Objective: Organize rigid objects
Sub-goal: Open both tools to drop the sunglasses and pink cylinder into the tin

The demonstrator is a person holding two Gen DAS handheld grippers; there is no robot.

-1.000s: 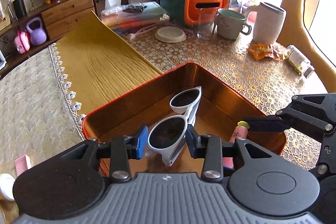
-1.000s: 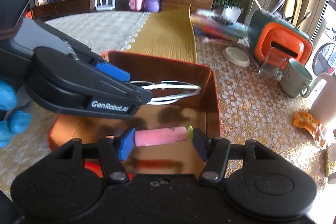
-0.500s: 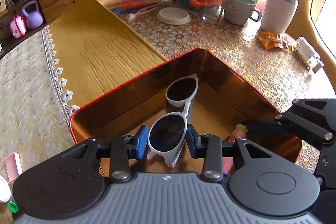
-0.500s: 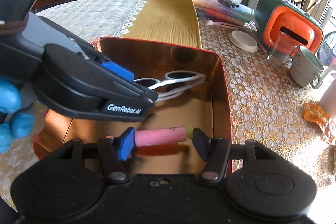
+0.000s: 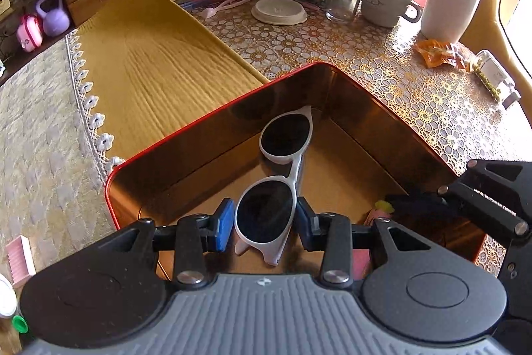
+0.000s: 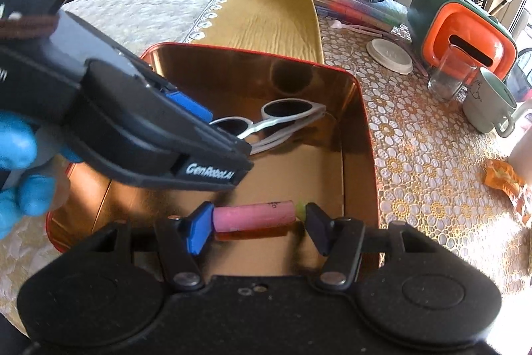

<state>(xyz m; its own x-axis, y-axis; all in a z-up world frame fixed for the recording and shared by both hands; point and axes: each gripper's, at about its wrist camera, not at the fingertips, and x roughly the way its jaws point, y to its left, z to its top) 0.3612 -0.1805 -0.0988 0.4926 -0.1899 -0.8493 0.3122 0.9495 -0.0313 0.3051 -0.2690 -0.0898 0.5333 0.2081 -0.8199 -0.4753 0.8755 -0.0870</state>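
A: Sunglasses sit inside the tin, far lens by the back corner. Left gripper has its fingers closed on the near lens, so it holds them. Can't tell if the frame rests on the tin floor.

B: And the pink tube?

A: Low over the tin floor at the front, by the right wall. Right gripper spans it end to end: blue pad touching one end, a thin gap visible at the green-tip end. Looks lightly held or just let go; can't tell which.

B: Risks?

A: Smooth round tube, held by its ends. It could roll or pop out sideways if the squeeze is off-axis. Glasses are glossy white plastic with curved dark lenses; pads on a lens can slip or smudge it. The two grippers are near each other in one tin, so a clash on the way out is possible.

B: Tin itself?

A: Thin metal, red rim, mirror-like copper inside. It sits on a slick patterned table cover, so a finger catching the wall would likely shove it.
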